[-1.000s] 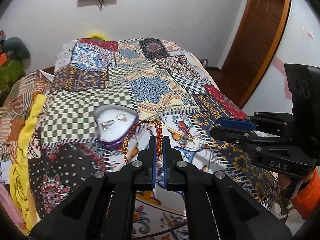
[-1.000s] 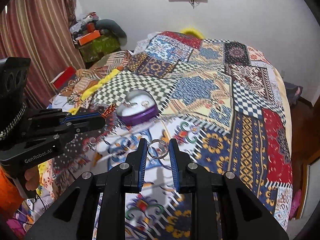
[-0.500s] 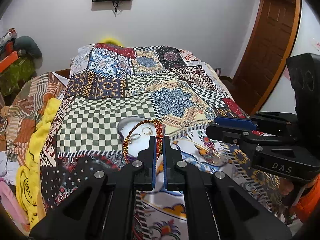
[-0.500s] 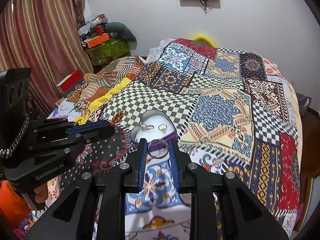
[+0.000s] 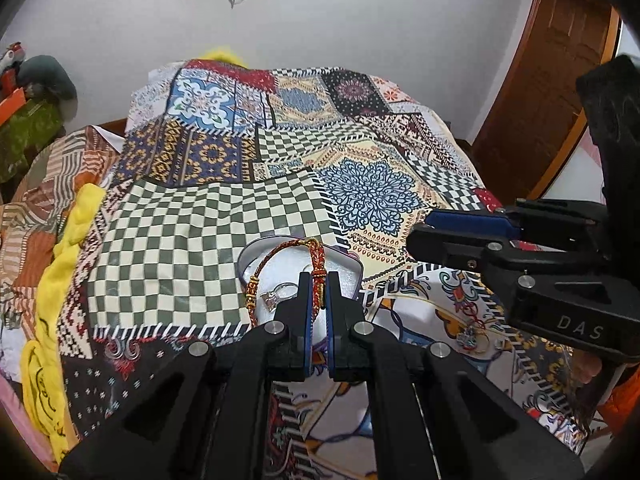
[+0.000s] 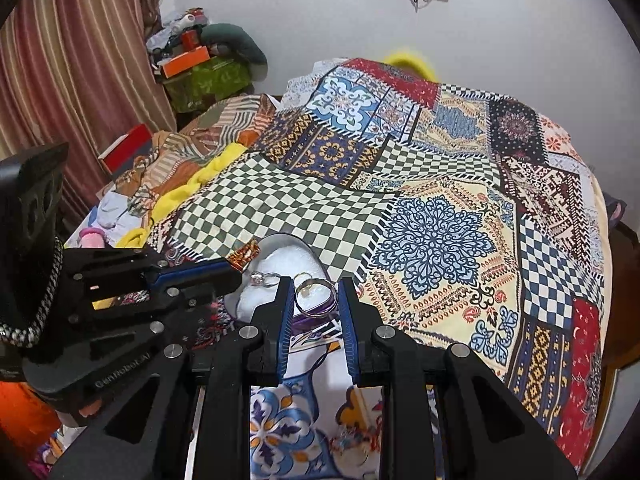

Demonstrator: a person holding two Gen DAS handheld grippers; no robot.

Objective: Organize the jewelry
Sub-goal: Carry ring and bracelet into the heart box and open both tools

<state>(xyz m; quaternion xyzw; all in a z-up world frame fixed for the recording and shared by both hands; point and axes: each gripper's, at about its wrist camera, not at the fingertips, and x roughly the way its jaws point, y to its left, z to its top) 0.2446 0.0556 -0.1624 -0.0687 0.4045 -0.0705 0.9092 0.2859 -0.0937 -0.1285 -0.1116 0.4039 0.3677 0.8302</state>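
A heart-shaped purple jewelry box (image 5: pixel 256 252) with a white lining (image 6: pixel 280 260) sits on the patterned bedspread. A stone ring (image 5: pixel 276 298) lies in it, and a thin gold ring (image 6: pixel 303 278) beside it. My left gripper (image 5: pixel 318 300) is shut on a red and gold thread bracelet (image 5: pixel 316 258) and holds it over the box. My right gripper (image 6: pixel 314 300) is shut on a silver ring (image 6: pixel 318 298) just above the box's near edge. The left gripper also shows in the right wrist view (image 6: pixel 230 274).
More jewelry (image 5: pixel 470 334) lies on the bedspread near the right gripper's body (image 5: pixel 560 280). A yellow cloth (image 5: pixel 60 272) runs along the bed's left side. Boxes and clutter (image 6: pixel 196 68) stand by the curtain. A wooden door (image 5: pixel 552 80) is at right.
Both grippers have moved forward toward the box with their items still held. The bracelet and the silver ring now hang over the box's lining.
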